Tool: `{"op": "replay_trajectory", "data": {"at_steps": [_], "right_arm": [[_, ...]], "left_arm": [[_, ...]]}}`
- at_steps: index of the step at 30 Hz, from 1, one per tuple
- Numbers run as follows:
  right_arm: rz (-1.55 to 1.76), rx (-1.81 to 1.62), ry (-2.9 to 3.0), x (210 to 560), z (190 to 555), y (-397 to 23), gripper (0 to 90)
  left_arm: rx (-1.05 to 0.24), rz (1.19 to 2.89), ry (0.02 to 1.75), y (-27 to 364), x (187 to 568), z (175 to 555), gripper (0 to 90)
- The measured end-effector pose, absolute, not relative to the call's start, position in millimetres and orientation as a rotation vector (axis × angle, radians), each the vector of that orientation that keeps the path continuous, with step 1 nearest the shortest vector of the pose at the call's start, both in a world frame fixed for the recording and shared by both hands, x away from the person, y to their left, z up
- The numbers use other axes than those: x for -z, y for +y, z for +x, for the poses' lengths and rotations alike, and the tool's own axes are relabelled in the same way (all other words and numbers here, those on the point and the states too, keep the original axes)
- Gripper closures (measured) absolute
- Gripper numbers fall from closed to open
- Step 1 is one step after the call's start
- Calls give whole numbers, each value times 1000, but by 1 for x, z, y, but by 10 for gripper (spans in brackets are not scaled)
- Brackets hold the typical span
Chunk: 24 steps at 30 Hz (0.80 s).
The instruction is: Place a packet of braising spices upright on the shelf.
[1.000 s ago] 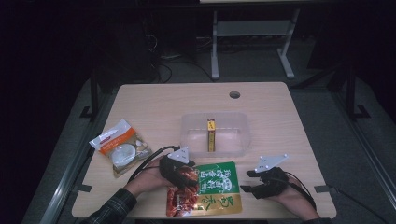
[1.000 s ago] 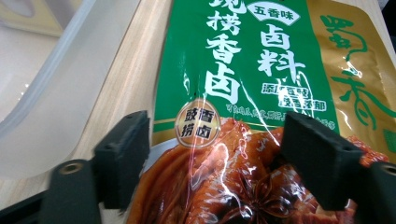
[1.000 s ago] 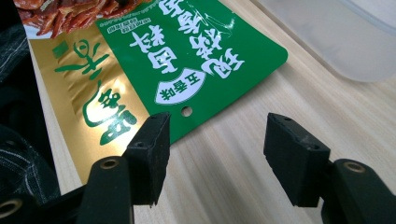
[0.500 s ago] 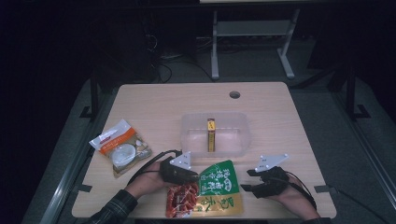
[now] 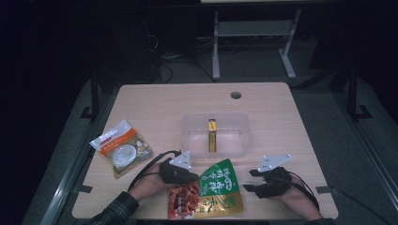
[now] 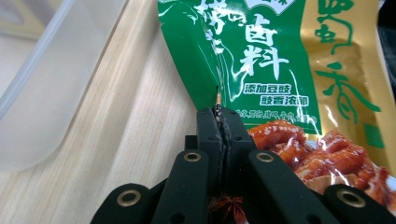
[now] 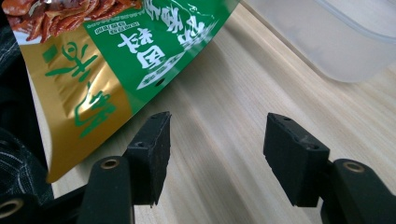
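Observation:
A green, gold and red snack packet (image 5: 211, 193) lies near the table's front edge, its far end lifted off the wood. My left gripper (image 5: 192, 177) has just been closing and is now shut on the packet's (image 6: 261, 60) left edge, which is pinched between the pads (image 6: 219, 122). My right gripper (image 5: 251, 180) rests on the table to the packet's right, open, with only bare wood between its fingers (image 7: 154, 149). The packet (image 7: 116, 60) hangs at the upper left of the right gripper view.
A clear plastic tub (image 5: 217, 134) sits mid-table holding a small yellow box (image 5: 212, 136). An orange and white packet (image 5: 121, 147) lies at the left. A round cable hole (image 5: 235, 95) sits near the far edge.
The left gripper's jaws closed on the packet's edge. The packet's far end has tilted up from lying flat. The right gripper has stayed still.

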State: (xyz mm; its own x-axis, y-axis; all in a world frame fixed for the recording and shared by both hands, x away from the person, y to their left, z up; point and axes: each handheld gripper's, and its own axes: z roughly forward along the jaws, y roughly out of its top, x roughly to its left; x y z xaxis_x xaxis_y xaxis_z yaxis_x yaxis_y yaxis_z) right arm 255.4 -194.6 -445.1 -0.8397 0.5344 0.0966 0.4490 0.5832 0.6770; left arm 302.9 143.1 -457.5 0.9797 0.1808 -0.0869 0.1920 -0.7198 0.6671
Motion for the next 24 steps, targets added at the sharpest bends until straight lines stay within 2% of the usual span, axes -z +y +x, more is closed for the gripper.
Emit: {"op": "replay_trajectory", "data": {"at_steps": [12,24], "right_arm": [[857,-1101,2686,445,256,-198,412],[848,-1196,2697,444,256,-196,405]], "left_arm": [[14,2296,328,159,433,300,891],[-120,2202,450,186,401,309,892]]}}
